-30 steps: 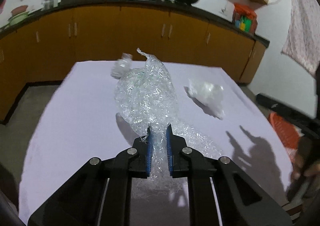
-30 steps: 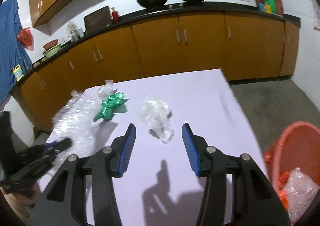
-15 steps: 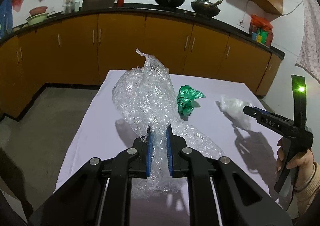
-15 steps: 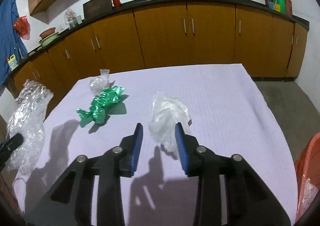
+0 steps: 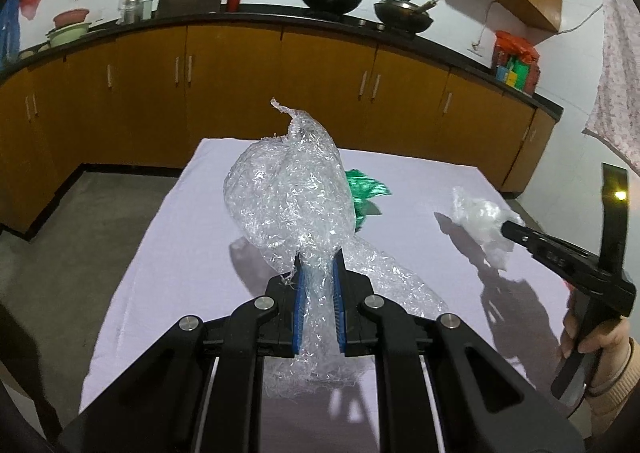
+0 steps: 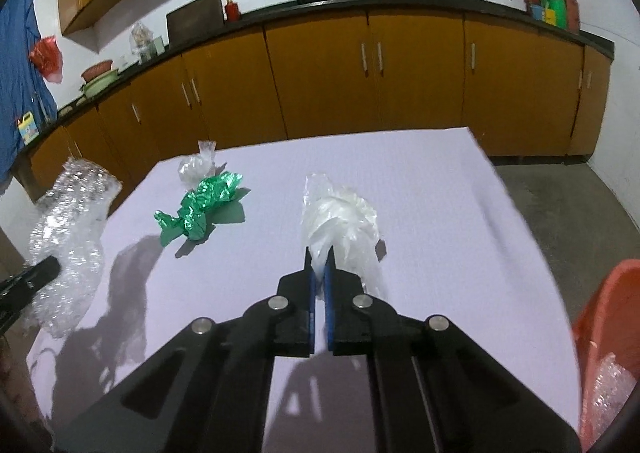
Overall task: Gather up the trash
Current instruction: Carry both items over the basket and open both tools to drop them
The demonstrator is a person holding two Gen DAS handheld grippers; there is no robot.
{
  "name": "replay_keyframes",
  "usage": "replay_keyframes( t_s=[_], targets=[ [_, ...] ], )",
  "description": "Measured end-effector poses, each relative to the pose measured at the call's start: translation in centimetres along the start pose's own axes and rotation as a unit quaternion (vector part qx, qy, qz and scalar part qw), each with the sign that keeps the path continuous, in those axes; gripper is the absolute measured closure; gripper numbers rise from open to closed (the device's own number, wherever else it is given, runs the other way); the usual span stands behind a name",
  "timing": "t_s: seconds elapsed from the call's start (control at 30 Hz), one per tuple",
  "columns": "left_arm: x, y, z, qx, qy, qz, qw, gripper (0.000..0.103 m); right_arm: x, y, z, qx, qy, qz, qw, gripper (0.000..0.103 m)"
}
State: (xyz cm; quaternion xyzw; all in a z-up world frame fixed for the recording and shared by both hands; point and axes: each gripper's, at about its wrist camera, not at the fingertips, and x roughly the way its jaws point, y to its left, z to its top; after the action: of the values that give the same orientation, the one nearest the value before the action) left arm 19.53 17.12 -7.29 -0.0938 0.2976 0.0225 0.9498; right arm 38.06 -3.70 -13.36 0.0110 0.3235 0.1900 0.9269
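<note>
On my left feed, the left hand-held gripper is clenched on a big wad of clear bubble wrap, the blue pads pinching its lower neck while the bulk balloons up in front of the lens and a loose tail hangs down behind the jaws toward the white-covered counter. The wad looks lifted rather than resting, with its shadow on the cloth below it. Just behind it a crumpled green foil wrapper peeks out on the counter. On my right feed, the right hand-held gripper is closed tight on a crumpled clear plastic bag, its jaws nearly together with a thin fold of the film caught between the pads; the rest of the bag bunches up ahead of the fingertips, and I cannot tell whether it is touching the cloth. The same bag shows from the left view at the far right, at the tip of the other tool. To the left on the right feed, the green foil wrapper lies flat on the counter, with a small knotted clear bag touching its far end. An orange-red bin sits off the counter's right edge, low down, with some bubble wrap already inside it.
</note>
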Motion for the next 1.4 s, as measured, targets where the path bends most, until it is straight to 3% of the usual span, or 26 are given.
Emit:
replay_keyframes(
  t_s=[0.63, 1.4],
  targets=[
    [-2.4, -8.8, 0.7, 0.048, -0.022, -0.083, 0.9952, 0.090, -14.9, -8.1, -1.5, 0.047, -0.084, -0.070, 0.993, 0.098],
    [-2.6, -17.6, 0.9, 0.095, -0.010, -0.150, 0.9840, 0.090, -20.6, -12.3, -3.3, 0.066, -0.106, -0.134, 0.983, 0.098]
  ],
)
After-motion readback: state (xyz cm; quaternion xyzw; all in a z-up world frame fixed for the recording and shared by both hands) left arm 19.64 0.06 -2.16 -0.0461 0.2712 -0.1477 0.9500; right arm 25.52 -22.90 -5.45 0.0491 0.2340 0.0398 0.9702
